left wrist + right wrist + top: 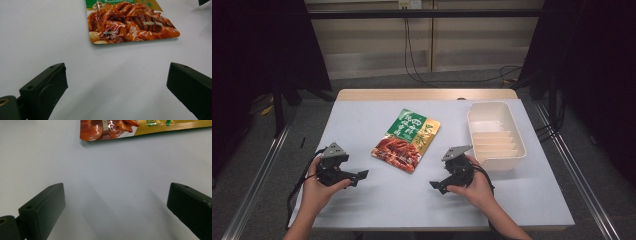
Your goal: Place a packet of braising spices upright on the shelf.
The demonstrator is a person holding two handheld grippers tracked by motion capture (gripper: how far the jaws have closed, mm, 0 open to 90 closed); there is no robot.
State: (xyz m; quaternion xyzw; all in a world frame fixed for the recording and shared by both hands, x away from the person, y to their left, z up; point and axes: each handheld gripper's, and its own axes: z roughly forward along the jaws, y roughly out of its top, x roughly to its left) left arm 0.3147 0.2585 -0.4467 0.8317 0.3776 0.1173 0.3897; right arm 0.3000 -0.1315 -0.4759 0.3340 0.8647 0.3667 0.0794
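snack packet (406, 140), lying flat on the white table (377, 200) between and just beyond both tools, looks untouched, so what is judged to be in hand is the approach before any grasp. nearest, the left hand-held gripper (360, 176) and the right hand-held gripper (435, 186) are held low with jaws spread wide and nothing between them. farther right, an empty white tray (512, 127) is seen, and the next move is judged to call for an edge pinch on the flat packet.

A table (362, 200) with a pale grey top and a light wood edge at its far side stands on a grey floor (257, 165). Beyond it runs a beige wall (372, 35) with a socket (409, 4), from which black cables (412, 60) hang to the floor. Dark curtains (257, 45) flank both sides, and 2 metal rails (572, 175) run alongside the table.
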